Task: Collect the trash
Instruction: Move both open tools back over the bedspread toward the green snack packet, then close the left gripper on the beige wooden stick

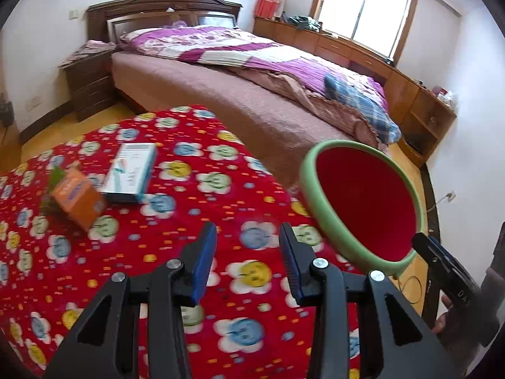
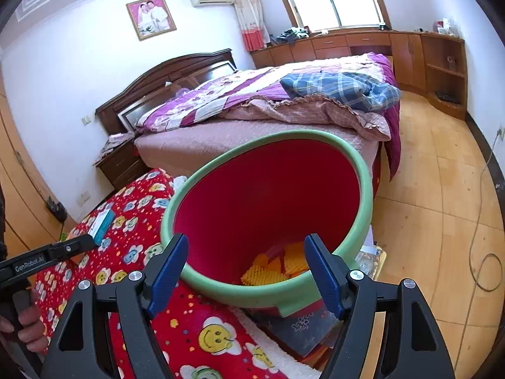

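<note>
A green-rimmed bin (image 1: 315, 202) with a red inside stands tilted at the right edge of a surface under a red flowered cloth (image 1: 221, 208). On the cloth at the left lie an orange carton (image 1: 79, 199), a white and teal box (image 1: 131, 170) and something green (image 1: 55, 178) behind the carton. My left gripper (image 1: 249, 262) hangs open over the cloth, holding nothing. My right gripper (image 2: 244, 273) is open wide just in front of the bin's near rim (image 2: 252, 293), its pads clear of it. Yellow scraps (image 2: 277, 268) lie inside the bin. The left gripper (image 2: 63, 249) shows at the left of the right wrist view.
A bed (image 1: 252, 72) with purple bedding and a plaid cloth (image 2: 341, 88) stands behind. A dark nightstand (image 1: 88, 79) is beside it, and wooden cabinets (image 2: 410, 57) run under the window. A cable (image 2: 483, 252) trails over the wooden floor. Papers (image 2: 303, 331) lie under the bin.
</note>
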A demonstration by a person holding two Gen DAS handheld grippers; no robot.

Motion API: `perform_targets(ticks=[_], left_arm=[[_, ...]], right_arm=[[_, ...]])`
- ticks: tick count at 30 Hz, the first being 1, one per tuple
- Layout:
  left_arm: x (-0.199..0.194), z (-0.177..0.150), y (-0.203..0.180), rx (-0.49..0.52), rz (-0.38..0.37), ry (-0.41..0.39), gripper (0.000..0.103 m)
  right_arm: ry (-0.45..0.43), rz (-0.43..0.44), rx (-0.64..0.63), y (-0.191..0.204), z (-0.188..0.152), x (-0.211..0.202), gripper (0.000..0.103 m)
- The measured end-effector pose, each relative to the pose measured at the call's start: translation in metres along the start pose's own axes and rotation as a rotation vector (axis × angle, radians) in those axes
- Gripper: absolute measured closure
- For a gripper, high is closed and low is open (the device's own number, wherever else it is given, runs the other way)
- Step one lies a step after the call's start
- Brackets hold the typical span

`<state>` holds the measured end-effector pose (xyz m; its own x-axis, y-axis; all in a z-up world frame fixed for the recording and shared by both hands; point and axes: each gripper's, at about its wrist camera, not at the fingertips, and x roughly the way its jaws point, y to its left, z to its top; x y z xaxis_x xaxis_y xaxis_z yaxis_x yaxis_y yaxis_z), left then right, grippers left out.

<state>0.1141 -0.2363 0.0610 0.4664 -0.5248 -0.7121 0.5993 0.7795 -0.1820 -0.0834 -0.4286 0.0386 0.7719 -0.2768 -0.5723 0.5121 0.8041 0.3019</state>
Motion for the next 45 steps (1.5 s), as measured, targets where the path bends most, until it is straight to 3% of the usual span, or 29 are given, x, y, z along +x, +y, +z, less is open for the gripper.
perform_targets(ticks=[17, 26, 36, 45], left_arm=[[-0.031, 0.019, 0.131, -0.088, 0.250, -0.055, 0.062], [-0.030, 0.048, 0.186, -0.152, 0.284, -0.048, 0.062], [0.018, 0.070, 0.239, -0.152, 0.370, 0.038, 0.062], [0.074, 0.066, 0.255, -0.123, 0.310, 0.130, 0.062]], right_arm=[[0.046, -0.007, -0.105, 0.055, 0.010, 0.007, 0.026], [0.086, 0.022, -0.222, 0.113, 0.036, 0.029, 0.026], [0.170, 0.089, -0.198, 0.152, 0.045, 0.075, 0.026], [0.217, 0.097, -0.229, 0.164, 0.037, 0.104, 0.026]])
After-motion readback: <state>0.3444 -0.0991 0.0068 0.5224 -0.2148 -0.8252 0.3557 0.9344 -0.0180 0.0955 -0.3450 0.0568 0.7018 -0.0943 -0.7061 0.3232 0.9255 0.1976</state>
